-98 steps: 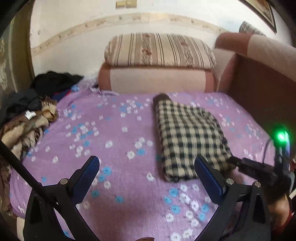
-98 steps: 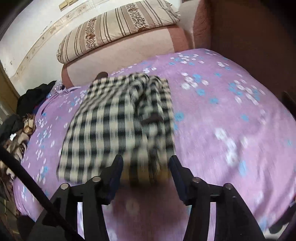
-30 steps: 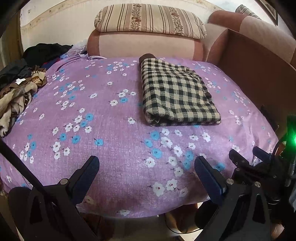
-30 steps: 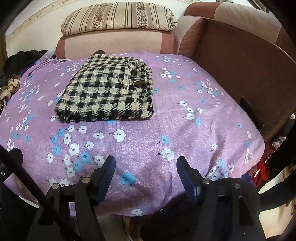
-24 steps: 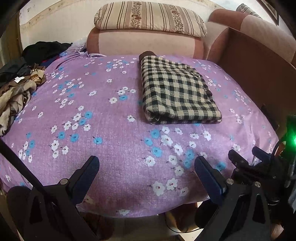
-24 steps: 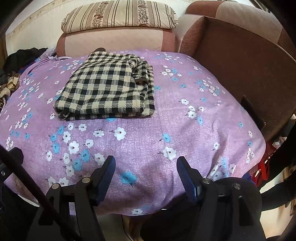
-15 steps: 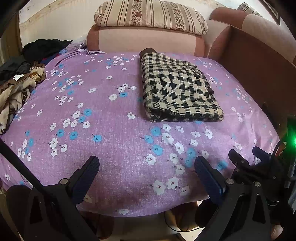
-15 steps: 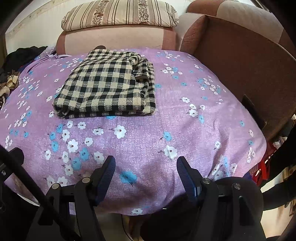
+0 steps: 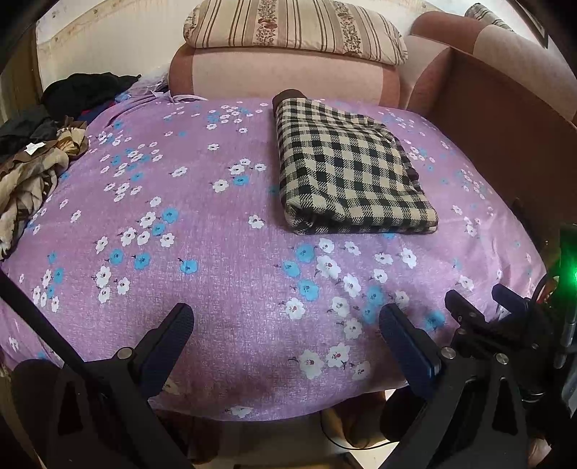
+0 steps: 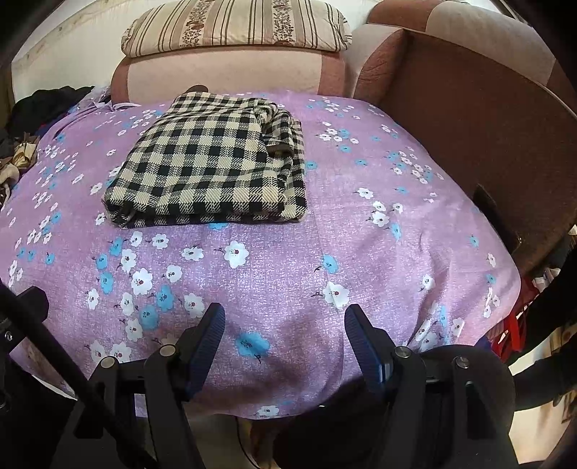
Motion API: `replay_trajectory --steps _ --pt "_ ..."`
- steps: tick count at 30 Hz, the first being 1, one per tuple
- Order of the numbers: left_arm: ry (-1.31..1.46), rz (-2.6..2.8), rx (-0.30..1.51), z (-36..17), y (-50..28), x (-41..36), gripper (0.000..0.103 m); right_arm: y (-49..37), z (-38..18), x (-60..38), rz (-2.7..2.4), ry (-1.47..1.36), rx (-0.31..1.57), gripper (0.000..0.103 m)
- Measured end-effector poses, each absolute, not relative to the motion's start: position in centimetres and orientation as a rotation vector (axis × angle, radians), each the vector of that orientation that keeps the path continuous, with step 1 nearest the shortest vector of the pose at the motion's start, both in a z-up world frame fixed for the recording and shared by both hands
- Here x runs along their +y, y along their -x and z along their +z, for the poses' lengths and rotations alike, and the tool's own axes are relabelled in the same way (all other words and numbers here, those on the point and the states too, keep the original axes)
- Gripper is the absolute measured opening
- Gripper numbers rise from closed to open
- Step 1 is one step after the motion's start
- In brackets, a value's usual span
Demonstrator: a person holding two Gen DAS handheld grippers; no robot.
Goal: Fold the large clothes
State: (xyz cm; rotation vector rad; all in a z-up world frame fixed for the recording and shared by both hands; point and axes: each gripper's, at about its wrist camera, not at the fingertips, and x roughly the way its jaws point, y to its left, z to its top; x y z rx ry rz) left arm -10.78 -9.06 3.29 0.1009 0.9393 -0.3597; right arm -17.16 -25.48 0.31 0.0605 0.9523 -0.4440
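Checked garment (image 9: pixel 349 169) lies folded into a flat rectangle on the purple floral bedspread (image 9: pixel 216 288), toward the far side of the bed, just in front of the pink bolster (image 9: pixel 285 75) w/ the striped pillow (image 9: pixel 292 25) on top. In the right wrist view it sits left of centre (image 10: pixel 212 173), w/ a bunched bit of loose fabric along its right edge.

Left gripper (image 9: pixel 286 324) has jaws spread wide, nothing between them, hovering at the near edge of the bed, well apart from the garment. Right gripper (image 10: pixel 285 323) is the same: jaws apart, empty, only bedspread showing in the gap.

Handling, as a guess: thick woven cloth, soft, several layers deep, so it looks fairly heavy for clothing and will sag if lifted by 1 corner. Not slippery, not fragile. Layers may slide apart or unfold if pinched only on top. Best hold prob. the 2 near corners of the stack, 1 per gripper, jaws biting through all layers at the folded front edge. The loose bunch on the right side may need tucking.

Unfolded clothes pile (image 9: pixel 32 169) waits at the left edge of the bed.
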Motion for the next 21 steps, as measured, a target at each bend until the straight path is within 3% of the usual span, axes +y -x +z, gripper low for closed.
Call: replay_trajectory --steps 21 --pt "-0.103 -0.36 0.939 3.27 10.66 -9.09 0.102 17.05 0.53 -25.54 -0.444 -0.059 0.93 0.073"
